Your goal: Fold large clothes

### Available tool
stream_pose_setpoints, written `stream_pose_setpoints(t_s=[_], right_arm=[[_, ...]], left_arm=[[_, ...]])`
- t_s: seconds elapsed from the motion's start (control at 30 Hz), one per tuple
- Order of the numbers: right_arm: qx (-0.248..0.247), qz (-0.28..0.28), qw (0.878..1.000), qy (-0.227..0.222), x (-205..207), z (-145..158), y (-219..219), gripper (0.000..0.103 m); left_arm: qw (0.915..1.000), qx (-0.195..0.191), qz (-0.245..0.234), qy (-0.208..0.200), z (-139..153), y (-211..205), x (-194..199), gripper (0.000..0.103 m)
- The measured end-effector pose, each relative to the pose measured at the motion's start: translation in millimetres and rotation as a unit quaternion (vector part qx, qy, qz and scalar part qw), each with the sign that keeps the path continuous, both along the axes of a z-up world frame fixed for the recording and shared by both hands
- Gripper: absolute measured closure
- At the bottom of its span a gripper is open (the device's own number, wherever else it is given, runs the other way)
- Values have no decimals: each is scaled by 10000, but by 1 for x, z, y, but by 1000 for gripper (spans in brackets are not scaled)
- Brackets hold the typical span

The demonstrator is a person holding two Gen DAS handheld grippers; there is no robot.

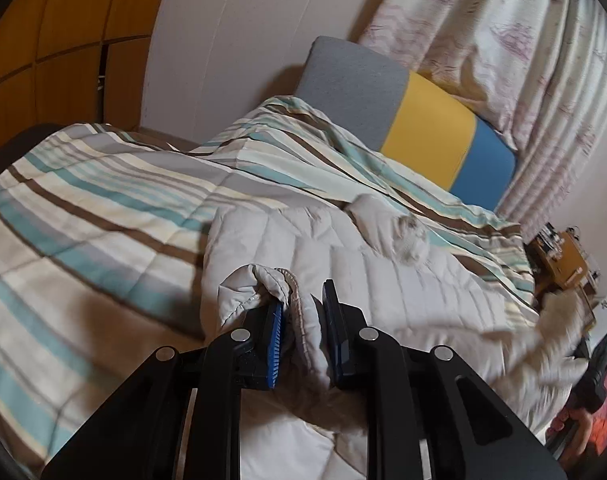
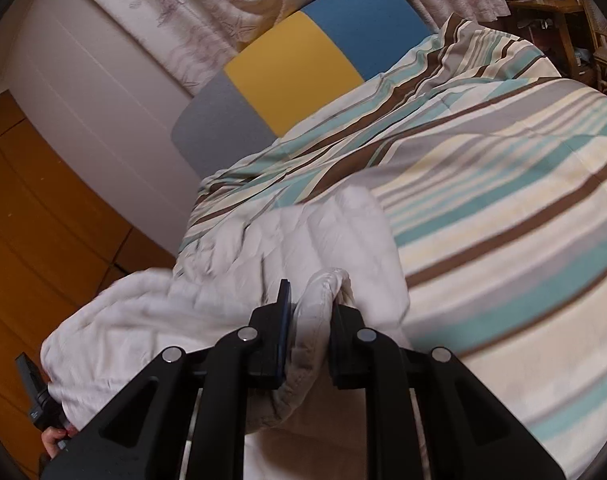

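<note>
Two grippers, left (image 1: 301, 320) and right (image 2: 311, 312), are each clamped on a bunched hem corner of the white quilted coat (image 1: 343, 264), which is spread lengthwise ahead toward the headboard (image 1: 427, 136) on the striped bedspread (image 1: 83, 208).

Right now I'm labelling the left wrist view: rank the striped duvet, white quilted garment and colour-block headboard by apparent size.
1. striped duvet
2. white quilted garment, though nearness to the camera inflates it
3. colour-block headboard
</note>
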State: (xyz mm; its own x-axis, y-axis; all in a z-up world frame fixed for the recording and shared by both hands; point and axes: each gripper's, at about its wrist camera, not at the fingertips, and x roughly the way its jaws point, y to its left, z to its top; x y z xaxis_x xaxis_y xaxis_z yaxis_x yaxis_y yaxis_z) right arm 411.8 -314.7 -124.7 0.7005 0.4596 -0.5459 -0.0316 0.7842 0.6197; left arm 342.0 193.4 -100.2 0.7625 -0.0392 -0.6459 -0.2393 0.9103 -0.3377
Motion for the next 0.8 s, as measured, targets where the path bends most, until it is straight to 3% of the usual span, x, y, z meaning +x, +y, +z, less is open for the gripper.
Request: stream_pose_setpoints(t_s=[0.2, 0.27, 0.37, 0.4, 0.43, 0.47, 0.53, 0.63, 0.73, 0.8], right_arm=[[-197, -173, 9996, -56, 45, -11, 7, 88], [-265, -214, 9994, -58, 55, -17, 10, 84], [-346, -274, 9990, -71, 66, -29, 12, 62], [-283, -282, 9991, -122, 66, -32, 11, 49], [-183, -312, 9991, -207, 64, -34, 8, 38], [-83, -331, 9990, -276, 61, -34, 6, 32], [-28, -622, 9965, -551, 48, -28, -5, 2], [148, -1013, 9874, -1204, 16, -21, -29, 2], [-31, -949, 9928, -725, 12, -33, -40, 2], [72, -690, 9975, -149, 20, -55, -42, 2]], left_arm=[[9995, 158, 149, 224, -22, 11, 48, 84], [9989, 271, 226, 304, -33, 14, 58, 84], [9983, 385, 349, 254, -41, 18, 61, 57], [9978, 465, 448, 134, -41, 20, 56, 42], [9970, 551, 549, 32, -40, 22, 52, 19], [9947, 728, 718, -146, -37, 24, 42, 11], [9921, 897, 799, -362, -35, 27, 31, 8], [9931, 953, 615, -314, -41, 29, 18, 8], [9939, 1072, 218, 132, -60, 25, 20, 8], [9931, 1113, 168, 339, -73, 26, 22, 8]])
